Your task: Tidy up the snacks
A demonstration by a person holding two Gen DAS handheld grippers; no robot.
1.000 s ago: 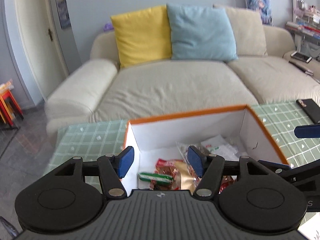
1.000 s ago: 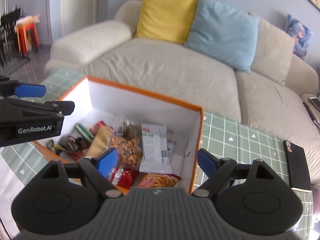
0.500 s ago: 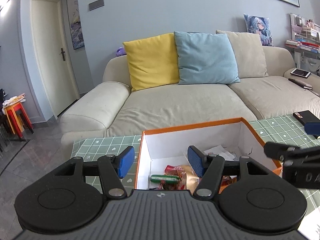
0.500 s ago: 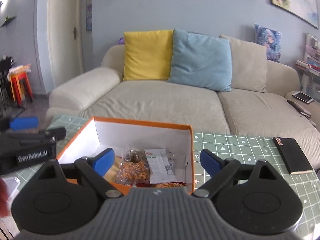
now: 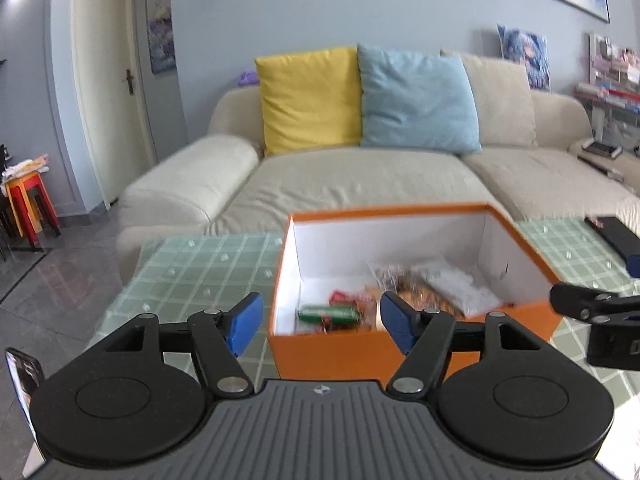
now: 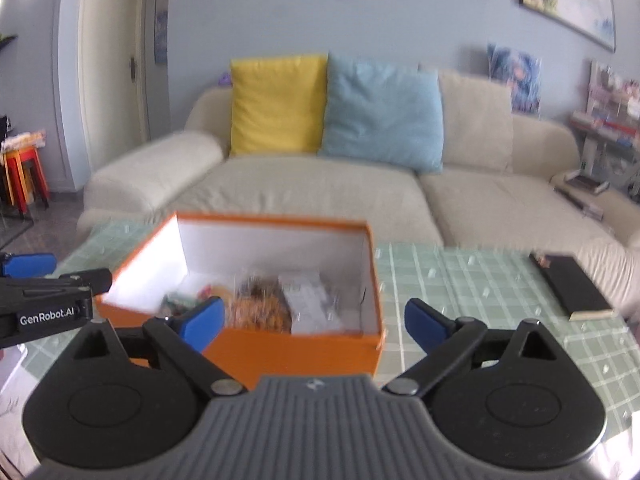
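— What fills the room, starting with the biggest thing?

— A cream sofa (image 5: 360,176) with a yellow cushion (image 5: 310,98) and a pale blue cushion (image 5: 418,100). In front of it is a table with a green checked cloth (image 5: 200,276).

— And the snacks?

— On the cloth sits an open orange box (image 5: 416,344) with white inside walls. The snack packets (image 5: 420,292) lie on its floor (the picture is blurred), among them a green wrapped bar (image 5: 328,313). A black flat object (image 6: 570,286) lies further right on the cloth.

— The tools?

— The left gripper (image 5: 322,322) and right gripper (image 6: 312,322) hover at the box's near side, blue pads spread apart, holding nothing.
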